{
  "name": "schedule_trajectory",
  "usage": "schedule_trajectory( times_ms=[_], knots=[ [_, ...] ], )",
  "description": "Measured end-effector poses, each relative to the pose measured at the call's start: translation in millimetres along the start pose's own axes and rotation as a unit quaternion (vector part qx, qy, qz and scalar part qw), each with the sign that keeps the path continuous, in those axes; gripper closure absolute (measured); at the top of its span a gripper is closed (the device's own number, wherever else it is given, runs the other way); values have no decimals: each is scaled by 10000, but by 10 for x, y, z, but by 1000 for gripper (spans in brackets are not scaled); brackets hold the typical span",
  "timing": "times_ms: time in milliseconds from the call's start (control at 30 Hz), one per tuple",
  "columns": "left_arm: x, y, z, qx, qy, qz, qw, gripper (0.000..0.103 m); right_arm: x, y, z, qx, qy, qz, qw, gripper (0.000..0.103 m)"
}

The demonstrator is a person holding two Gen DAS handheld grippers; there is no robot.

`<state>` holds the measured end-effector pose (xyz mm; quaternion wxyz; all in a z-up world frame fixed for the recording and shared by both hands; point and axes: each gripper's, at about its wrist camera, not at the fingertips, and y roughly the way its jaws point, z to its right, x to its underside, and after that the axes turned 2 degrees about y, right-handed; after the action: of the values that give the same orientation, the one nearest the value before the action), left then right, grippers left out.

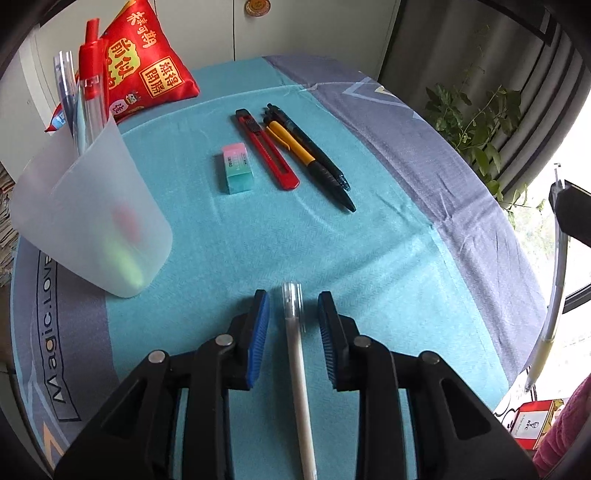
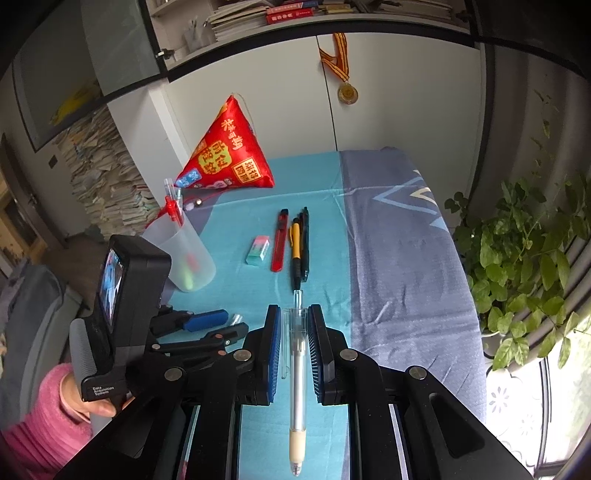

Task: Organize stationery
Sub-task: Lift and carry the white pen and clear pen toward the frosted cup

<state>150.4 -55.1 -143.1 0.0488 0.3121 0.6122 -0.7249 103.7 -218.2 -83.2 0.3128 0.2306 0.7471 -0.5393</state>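
Left gripper (image 1: pixel 293 332) slack around white pen (image 1: pixel 299 369), pads clear, right gripper (image 2: pixel 291 343) clamping clear pen (image 2: pixel 297 387), left view alone shows gap, cup (image 1: pixel 92 221) left, cloth (image 1: pixel 369 277) bare ahead

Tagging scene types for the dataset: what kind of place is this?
Probably a home study or spare room, not a lab. A shelf of books sits above white cabinets, loose papers are stacked high against the wall, and a medal hangs on a cabinet door. The work surface is covered by a bedsheet-like cloth.

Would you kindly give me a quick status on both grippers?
Left gripper open, white pen loose between jaws. Right gripper shut on clear pen. Cup path unobstructed.
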Motion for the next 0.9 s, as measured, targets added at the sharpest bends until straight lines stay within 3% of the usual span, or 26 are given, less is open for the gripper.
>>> schedule_trajectory(
  times_ms=[100,167,367,667,900],
  knots=[
    [-15,15,26,-25,59,15,10000,79,-12,48,2,-48,2,-30,10000,87],
    [-16,20,36,-70,97,34,9999,95,-13,69,4,-70,6,-43,10000,87],
    [-6,-115,11,-48,16,208,9998,95,-19,73,64,-66,136,-44,9999,87],
    [-6,-1003,-93,-58,-110,1242,9922,95,-78,-67,-45,-97,85,151,9998,87],
    [-188,-1461,-366,-470,-524,2054,9761,94,-129,-118,-249,-199,-25,265,9994,87]
  ],
)
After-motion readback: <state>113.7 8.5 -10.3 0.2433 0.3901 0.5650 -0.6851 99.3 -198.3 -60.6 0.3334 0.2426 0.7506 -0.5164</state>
